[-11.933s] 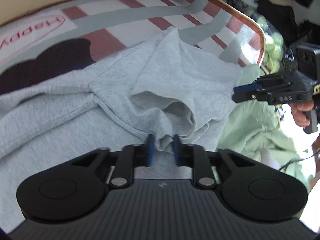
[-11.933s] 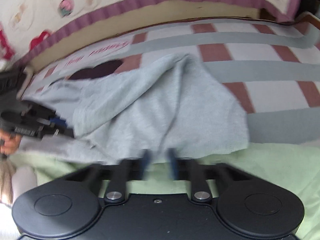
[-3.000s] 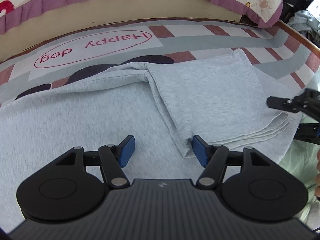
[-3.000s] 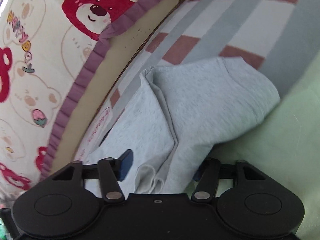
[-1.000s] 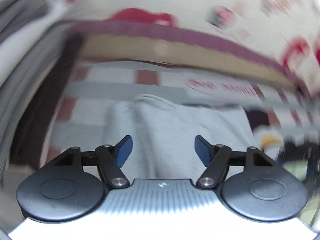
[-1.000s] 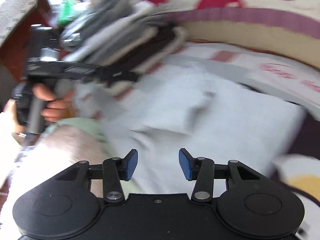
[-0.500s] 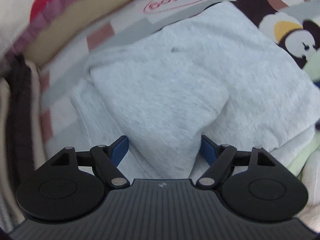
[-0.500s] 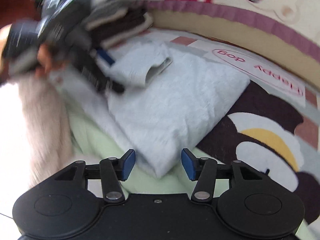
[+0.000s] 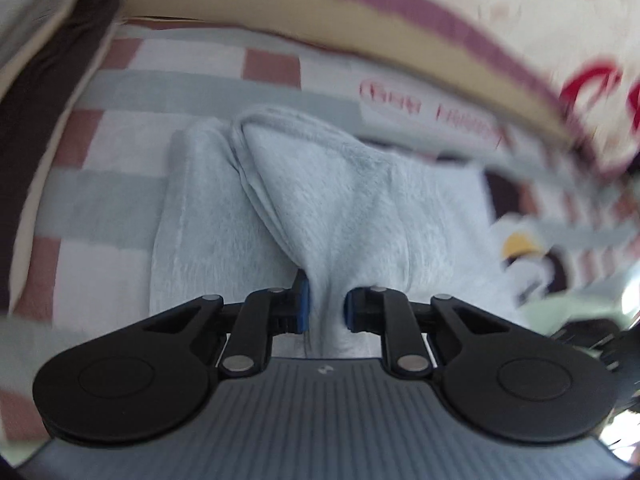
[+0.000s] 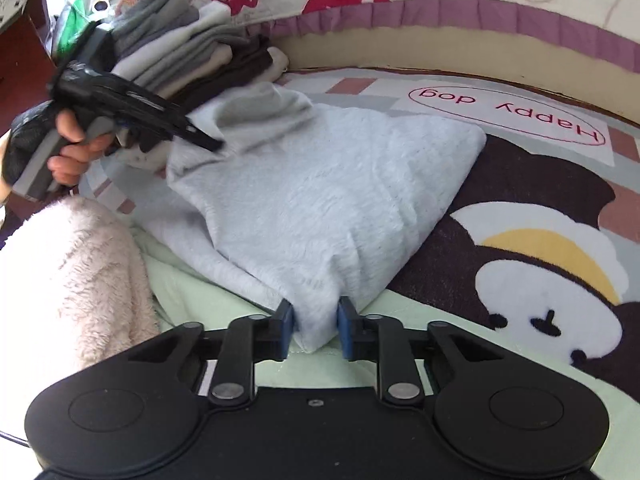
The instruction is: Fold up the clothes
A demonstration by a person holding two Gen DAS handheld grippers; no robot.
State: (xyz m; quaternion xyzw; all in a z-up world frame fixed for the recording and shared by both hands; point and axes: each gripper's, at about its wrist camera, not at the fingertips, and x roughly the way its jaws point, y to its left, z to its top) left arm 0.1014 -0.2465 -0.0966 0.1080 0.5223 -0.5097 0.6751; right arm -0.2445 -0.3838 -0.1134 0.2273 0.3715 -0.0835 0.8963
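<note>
Jaws of both grippers clenched on fabric. Left gripper [image 9: 324, 307] pinches a raised fold of the folded light-grey knit garment [image 10: 320, 200]; right gripper [image 10: 313, 330] clamps its near corner. Garment lies on the striped cartoon-print mat [image 10: 540, 240], beside the "Happy dog" label [image 10: 508, 114]. Stack of folded grey and dark clothes [image 10: 192, 52] sits behind the garment's far end. Pale green cloth [image 10: 224, 304] under the near edge.

The mat [image 10: 520, 184] reads "Happy dog" in red inside a red oval outline.
</note>
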